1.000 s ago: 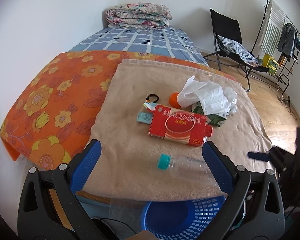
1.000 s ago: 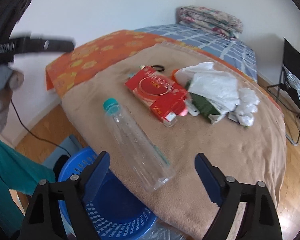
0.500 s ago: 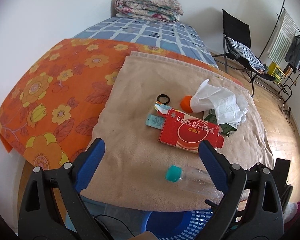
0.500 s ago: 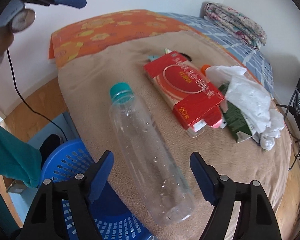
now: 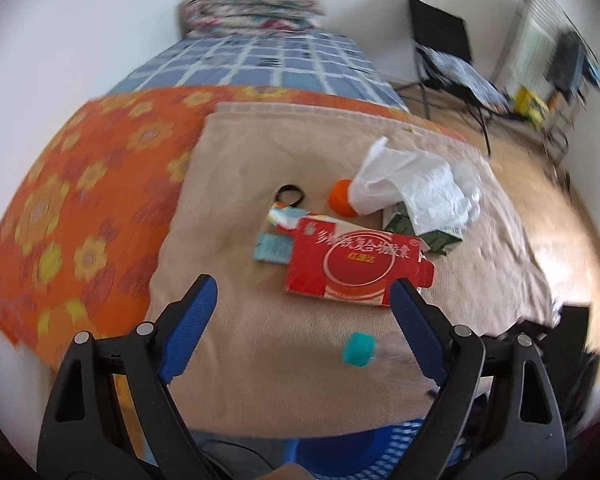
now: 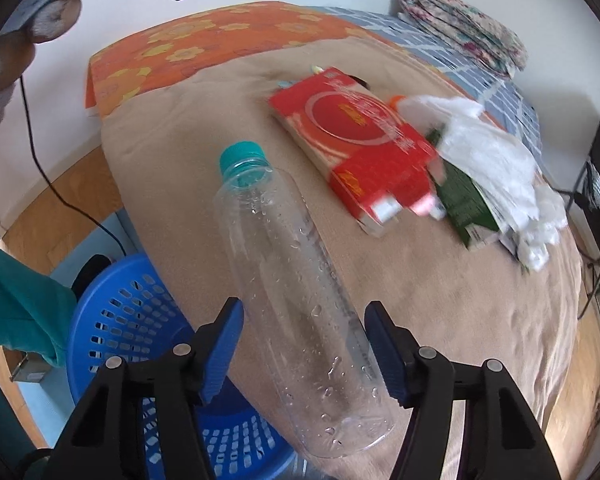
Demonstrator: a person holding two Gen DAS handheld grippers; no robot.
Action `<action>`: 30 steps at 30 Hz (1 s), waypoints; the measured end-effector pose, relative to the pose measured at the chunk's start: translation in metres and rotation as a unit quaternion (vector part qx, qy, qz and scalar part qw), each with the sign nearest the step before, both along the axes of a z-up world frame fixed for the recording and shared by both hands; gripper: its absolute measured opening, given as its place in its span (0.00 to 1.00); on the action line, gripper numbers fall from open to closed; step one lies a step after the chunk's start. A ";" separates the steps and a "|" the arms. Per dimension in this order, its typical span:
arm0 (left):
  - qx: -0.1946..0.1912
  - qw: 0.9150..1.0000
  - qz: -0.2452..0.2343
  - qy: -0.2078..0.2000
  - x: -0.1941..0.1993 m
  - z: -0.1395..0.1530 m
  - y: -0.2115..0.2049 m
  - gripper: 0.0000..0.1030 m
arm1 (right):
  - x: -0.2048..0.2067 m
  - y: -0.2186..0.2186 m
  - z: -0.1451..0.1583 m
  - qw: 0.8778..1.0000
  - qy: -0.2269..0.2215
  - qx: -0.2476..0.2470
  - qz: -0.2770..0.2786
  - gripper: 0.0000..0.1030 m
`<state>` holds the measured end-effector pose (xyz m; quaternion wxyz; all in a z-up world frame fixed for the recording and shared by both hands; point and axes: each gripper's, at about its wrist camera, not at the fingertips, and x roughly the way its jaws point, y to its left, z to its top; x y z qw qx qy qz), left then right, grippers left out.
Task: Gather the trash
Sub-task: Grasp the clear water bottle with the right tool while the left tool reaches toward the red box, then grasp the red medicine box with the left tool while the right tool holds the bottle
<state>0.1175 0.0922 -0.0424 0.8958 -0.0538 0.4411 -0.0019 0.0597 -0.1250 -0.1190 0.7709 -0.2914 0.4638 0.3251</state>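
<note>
While the left gripper [image 5: 303, 294] is hanging wide open over the bed's near edge, the right gripper [image 6: 303, 326] is straddling the bottle [image 6: 296, 292] there, jaws parted, not yet pinching; closing, then swinging to the blue basket [image 6: 112, 320], seems next.

A clear plastic bottle [image 6: 300, 296] with a teal cap [image 6: 243, 155] lies on its side on the tan blanket [image 6: 204, 136], empty but beaded with droplets inside — its base at the blanket's near edge, just above the blue slotted basket [image 6: 128, 320] on the floor. Past the cap lies a flat red carton [image 6: 352, 140] with a circle emblem, one end flap open. Beside it sit a crumpled white plastic bag [image 6: 488, 152], a green carton [image 6: 468, 204] partly under the bag, and an orange cap [image 5: 340, 198] — all bunched together.
</note>
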 end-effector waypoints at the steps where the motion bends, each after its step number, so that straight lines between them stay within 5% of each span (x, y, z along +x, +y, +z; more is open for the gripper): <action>1: 0.003 1.000 -0.015 0.002 0.006 -0.001 -0.004 0.88 | 0.003 -0.008 0.002 1.000 0.005 0.003 -0.010 0.62; 9: 0.016 0.995 -0.094 0.003 0.068 -0.011 -0.040 0.88 | 0.022 -0.064 0.013 0.996 0.002 0.012 -0.088 0.61; 17: -0.029 0.994 -0.076 0.067 0.123 -0.056 -0.034 0.88 | 0.028 -0.100 0.011 0.992 0.008 0.008 -0.123 0.61; 23: -0.091 0.988 -0.066 0.108 0.129 -0.077 -0.020 0.88 | 0.032 -0.120 0.006 0.989 0.012 0.008 -0.145 0.60; 30: -0.094 0.980 -0.097 0.146 0.098 -0.088 -0.024 0.88 | 0.034 -0.124 0.012 0.987 0.002 0.013 -0.157 0.60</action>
